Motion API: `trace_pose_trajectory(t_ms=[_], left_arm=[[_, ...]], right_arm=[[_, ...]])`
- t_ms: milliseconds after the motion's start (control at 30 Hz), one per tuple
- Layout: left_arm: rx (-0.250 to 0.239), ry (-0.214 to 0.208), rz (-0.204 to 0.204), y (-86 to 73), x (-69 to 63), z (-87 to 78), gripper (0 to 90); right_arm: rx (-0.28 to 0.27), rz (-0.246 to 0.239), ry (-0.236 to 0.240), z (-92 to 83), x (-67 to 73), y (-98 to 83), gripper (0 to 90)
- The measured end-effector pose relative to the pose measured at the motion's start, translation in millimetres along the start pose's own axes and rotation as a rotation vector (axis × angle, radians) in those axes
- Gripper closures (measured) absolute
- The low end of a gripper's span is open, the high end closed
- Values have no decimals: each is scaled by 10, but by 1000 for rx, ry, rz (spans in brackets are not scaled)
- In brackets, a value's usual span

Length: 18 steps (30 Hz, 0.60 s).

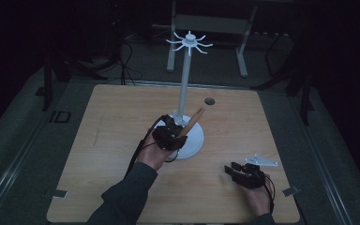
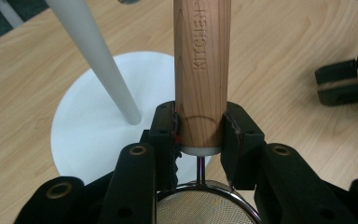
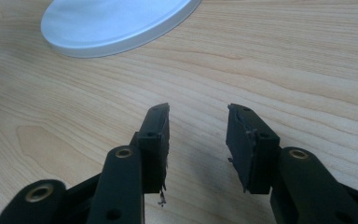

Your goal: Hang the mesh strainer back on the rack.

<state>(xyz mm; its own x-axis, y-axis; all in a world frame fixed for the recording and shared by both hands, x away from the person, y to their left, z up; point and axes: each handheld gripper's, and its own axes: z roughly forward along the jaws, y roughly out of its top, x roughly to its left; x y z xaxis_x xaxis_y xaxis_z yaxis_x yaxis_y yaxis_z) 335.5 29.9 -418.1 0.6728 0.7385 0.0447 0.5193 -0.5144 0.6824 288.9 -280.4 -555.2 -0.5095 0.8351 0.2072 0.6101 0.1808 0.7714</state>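
Wooden table (image 1: 98,140), light grain, dim surroundings, filling the middle of the high view. Left of centre in that view: left gripper (image 1: 172,133), held in a hand (image 1: 152,154) with dark sleeve rising from the bottom edge, jaws clamped on the lower end of a wooden handle (image 1: 192,121) that slants toward upper right. Same grip seen close in the left gripper view: handle (image 2: 202,70) stamped "KITCHEN", squeezed between both pads, with a metal mesh strainer bowl (image 2: 200,205) at bottom centre on a thin wire stem. Just behind, at frame centre of the high view: white hanging stand (image 1: 183,89) with round base (image 1: 194,140), upright pole and a ring of hooks at top. Small dark round spot (image 1: 209,101) on the table, right of the pole. Lower right: right gripper (image 1: 232,169) resting low at the table, jaws parted and holding nothing, confirmed in the right gripper view (image 3: 198,123). Grey three-cornered plate (image 1: 261,161) just beyond it.
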Motion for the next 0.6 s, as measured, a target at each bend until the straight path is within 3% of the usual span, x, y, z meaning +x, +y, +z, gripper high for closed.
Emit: trace_pose_trajectory(t_ms=[200,600], left_arm=[[-27,11,-26,6,15,-36,689],[-152,60,-53,26,17,-182,689]], right_arm=[[-1,6,-3,-3,-6,-2,583],[-1,4,-3,3,-9,-4,581]])
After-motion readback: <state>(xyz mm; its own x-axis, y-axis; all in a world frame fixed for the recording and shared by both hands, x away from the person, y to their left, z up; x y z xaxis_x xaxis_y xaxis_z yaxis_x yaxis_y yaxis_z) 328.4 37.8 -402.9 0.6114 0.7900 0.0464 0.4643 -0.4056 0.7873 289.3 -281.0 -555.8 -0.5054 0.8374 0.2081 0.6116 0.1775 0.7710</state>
